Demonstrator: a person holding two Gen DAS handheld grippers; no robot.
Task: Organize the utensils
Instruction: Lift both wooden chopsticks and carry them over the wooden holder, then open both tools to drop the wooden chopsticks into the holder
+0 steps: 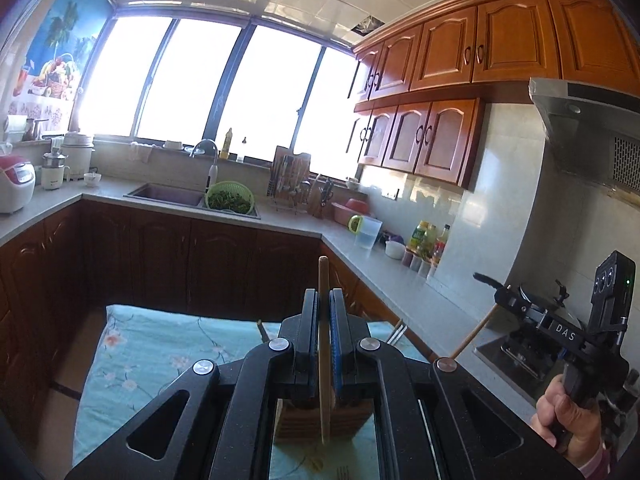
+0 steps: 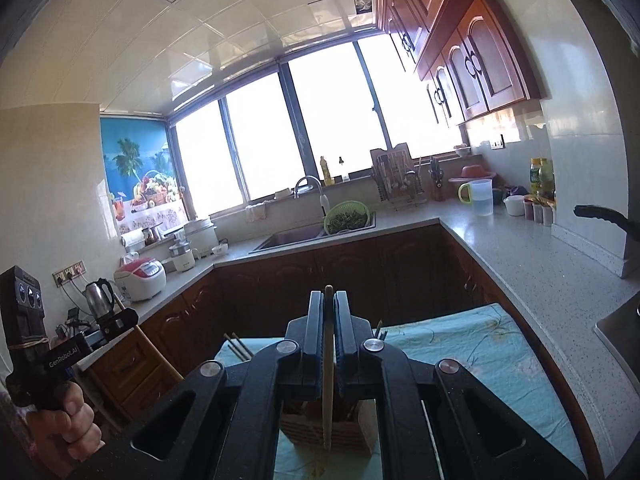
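Two grippers each pinch one chopstick above the table. On the left, the left gripper (image 1: 324,300) has its jaws pressed onto a light wooden chopstick (image 1: 324,344) that stands nearly upright. Below it a slatted wooden utensil holder (image 1: 304,420) stands on the floral blue cloth (image 1: 160,344). On the right, the right gripper (image 2: 329,304) clamps a second chopstick (image 2: 328,380) above the same holder.

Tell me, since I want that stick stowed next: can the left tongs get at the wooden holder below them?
Probably yes. The left tongs are shut on a wooden stick, and its lower end hangs just above the wooden holder on the blue cloth, with nothing between.
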